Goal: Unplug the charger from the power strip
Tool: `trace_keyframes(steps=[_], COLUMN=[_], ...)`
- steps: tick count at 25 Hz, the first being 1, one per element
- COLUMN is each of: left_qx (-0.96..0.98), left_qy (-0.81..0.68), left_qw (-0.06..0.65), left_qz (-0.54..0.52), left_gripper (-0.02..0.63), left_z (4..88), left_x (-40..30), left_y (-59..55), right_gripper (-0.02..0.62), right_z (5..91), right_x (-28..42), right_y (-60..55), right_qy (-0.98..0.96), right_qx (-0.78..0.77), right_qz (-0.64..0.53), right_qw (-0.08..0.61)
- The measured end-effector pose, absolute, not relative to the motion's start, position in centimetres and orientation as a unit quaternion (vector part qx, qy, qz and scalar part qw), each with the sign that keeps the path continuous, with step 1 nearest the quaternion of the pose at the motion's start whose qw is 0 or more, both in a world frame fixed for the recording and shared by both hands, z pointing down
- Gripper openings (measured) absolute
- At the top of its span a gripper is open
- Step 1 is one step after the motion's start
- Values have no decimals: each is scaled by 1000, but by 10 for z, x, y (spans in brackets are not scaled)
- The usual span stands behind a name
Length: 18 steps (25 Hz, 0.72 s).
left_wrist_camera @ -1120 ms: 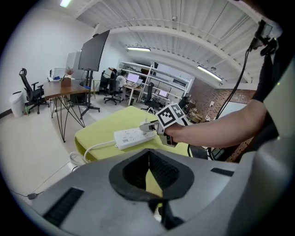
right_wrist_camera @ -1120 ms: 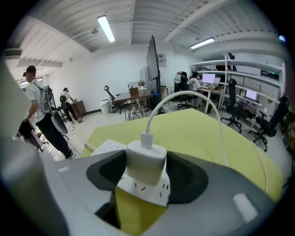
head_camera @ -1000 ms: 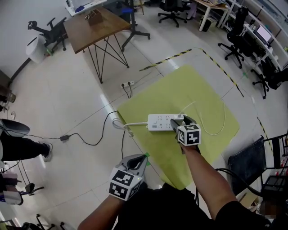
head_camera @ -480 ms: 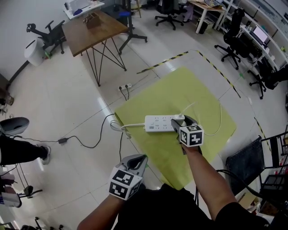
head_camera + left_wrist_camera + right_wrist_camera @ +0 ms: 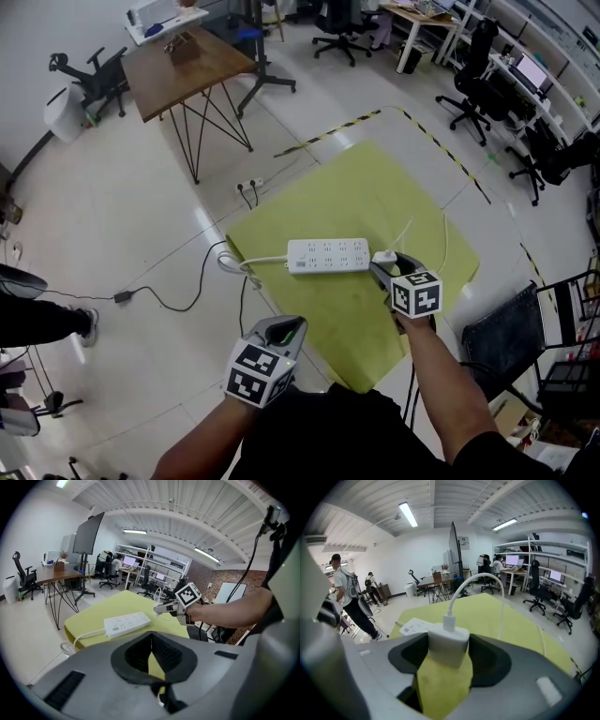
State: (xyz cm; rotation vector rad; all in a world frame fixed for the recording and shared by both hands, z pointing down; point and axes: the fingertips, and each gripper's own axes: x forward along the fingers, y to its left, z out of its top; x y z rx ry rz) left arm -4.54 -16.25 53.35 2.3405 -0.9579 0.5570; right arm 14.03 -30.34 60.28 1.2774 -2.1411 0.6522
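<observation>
Charger [image 5: 448,641] sits pinched in the right claw [image 5: 382,269], unplugged and just beside the end of the power strip [image 5: 328,254] on the yellow tabletop [image 5: 375,187]. Left claw [image 5: 295,325] is closed and empty, near the tabletop's front edge.

It was an open-plan office used as a test space: wheeled office chairs [image 5: 466,92], monitors [image 5: 530,67] on long worktops, a large screen on a stand [image 5: 88,532], ceiling strip lights [image 5: 408,514], and striped hazard tape [image 5: 328,132] on the pale floor.
</observation>
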Motion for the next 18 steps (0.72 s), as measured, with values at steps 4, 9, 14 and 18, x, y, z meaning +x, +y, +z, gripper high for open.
trace_keyframes(steps=[4,9,14,18], left_qx=[873,877,872,871], left_qy=[-345,-346,-340,-342], left_qw=[270,263,275,281], left_qz=[214,207,222,212], left_gripper=[8,8,8,8], left_z=[532,520,532,526], left_x=[-32,-16,-11,2], left_y=[-160,-158,-150,-151], right_gripper=[268,268,268,268], right_z=[617,638,651,662], right_x=[164,199,224,232], right_y=[-272,-231,-205,-190], right_qy=[-798,-785,-774,-766], right_qx=[444,418,409,397], right_qz=[243,254,254,266], right_qw=[327,379,411,431])
